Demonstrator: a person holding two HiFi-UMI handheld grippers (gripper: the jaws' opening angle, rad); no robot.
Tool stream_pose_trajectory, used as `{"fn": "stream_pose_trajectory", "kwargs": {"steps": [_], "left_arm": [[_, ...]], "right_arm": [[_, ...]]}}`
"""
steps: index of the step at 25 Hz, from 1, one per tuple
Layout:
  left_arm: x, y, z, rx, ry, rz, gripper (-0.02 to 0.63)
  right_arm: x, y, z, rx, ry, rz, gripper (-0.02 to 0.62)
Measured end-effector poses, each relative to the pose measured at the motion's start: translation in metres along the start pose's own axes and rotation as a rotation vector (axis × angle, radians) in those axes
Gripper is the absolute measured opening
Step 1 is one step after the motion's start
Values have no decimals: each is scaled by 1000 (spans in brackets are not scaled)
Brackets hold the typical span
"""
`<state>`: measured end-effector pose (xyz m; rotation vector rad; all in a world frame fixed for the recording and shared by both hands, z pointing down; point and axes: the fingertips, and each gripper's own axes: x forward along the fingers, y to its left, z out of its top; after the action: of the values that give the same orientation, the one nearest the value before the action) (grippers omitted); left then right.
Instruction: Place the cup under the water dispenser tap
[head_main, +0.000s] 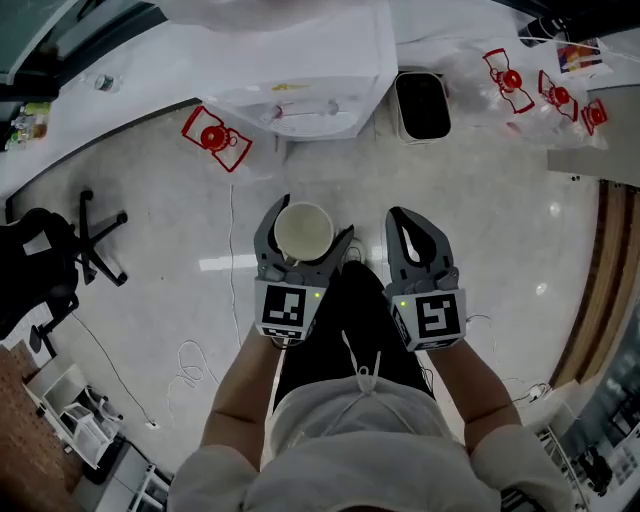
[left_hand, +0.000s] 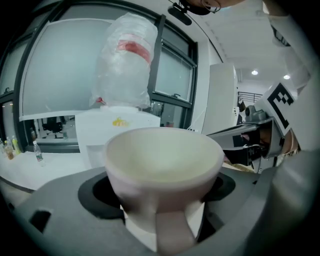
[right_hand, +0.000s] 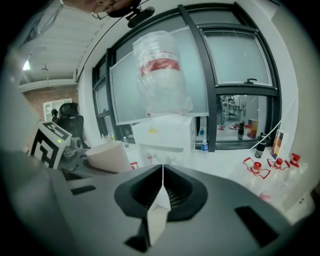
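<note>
While the water dispenser (head_main: 300, 80) stands well ahead under its bagged bottle, the cup (head_main: 303, 231) hangs in mid-air, so a drop looks like the main risk. The left gripper (head_main: 315, 222) clamps only its lower wall, and a tilt or slackened squeeze could free it. The right gripper (head_main: 400, 216) is closed on nothing, just beside. The cup sits upright between the left fingers (left_hand: 65, 210), rim above them.

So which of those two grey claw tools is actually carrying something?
The left gripper: its jaws clamp a cream ceramic cup, open side up. The right gripper has its jaws pressed together with nothing between them.
</note>
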<state>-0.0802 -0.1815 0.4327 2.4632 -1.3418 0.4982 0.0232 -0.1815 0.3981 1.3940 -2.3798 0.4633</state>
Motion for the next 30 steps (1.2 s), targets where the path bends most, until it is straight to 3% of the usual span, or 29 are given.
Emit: {"fn": "stream_pose_trajectory", "kwargs": {"steps": [14,20,30], "left_arm": [[136,53,-145,75,58,-29,468],[188,74,-168,38,32,17,468],[255,115,-174,30,9,100,468]], "right_arm": [[111,-21,-102,-34,-39,-8,29],[137,-25,-134,-19,-12,6,29],[145,-50,-133,-50,4,-12,29]]}}
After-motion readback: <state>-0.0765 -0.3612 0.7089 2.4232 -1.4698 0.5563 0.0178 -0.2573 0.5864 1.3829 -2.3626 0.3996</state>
